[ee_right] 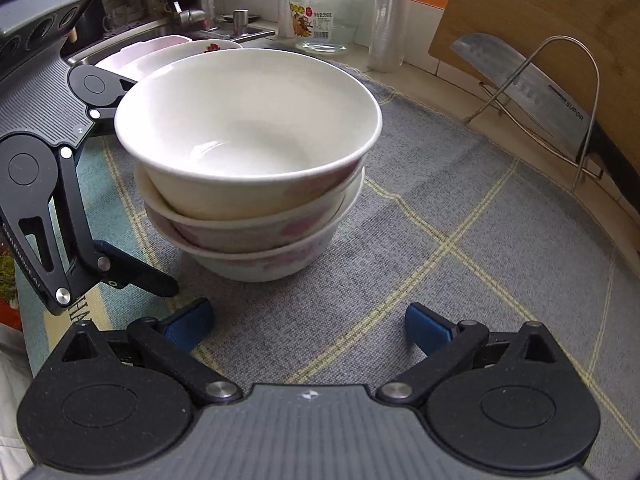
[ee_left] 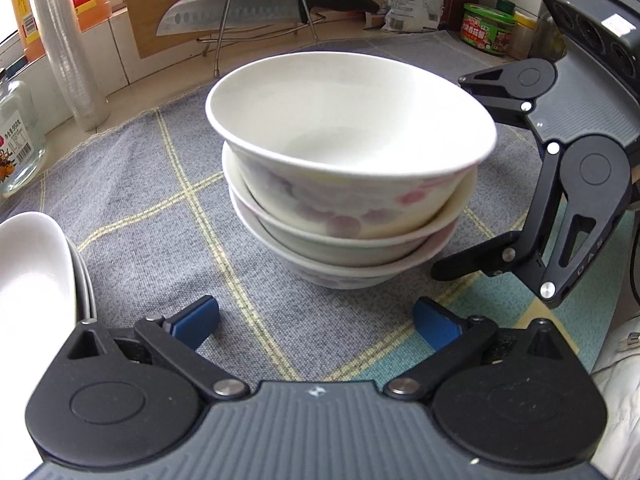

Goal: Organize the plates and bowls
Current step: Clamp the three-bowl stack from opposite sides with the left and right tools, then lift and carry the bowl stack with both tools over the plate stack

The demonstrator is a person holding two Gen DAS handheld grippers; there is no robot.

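Sitting in the middle of a grey checked cloth, the stack of three bowls is the thing both grippers face, and the top bowl rests crooked in the one beneath it, its rim higher on one side than the other. The left gripper has its blue-padded fingers spread wide with nothing between them; the stack lies straight ahead of and slightly beyond the fingertips, not touching. The right gripper is likewise spread and empty, and from its own camera the stack stands ahead and a little to the left, also apart from the pads. The two grippers come at the stack from different sides, each visible at the edge of the other's view just beside the bowls. Neither looks clearly nearer. A second pile, of white plates, sits off at the left gripper's left. A round bowl offers no long axis, so any grasp would probably have to pinch the rim or wall, and the tilt of the top bowl likely decides which side is easier.
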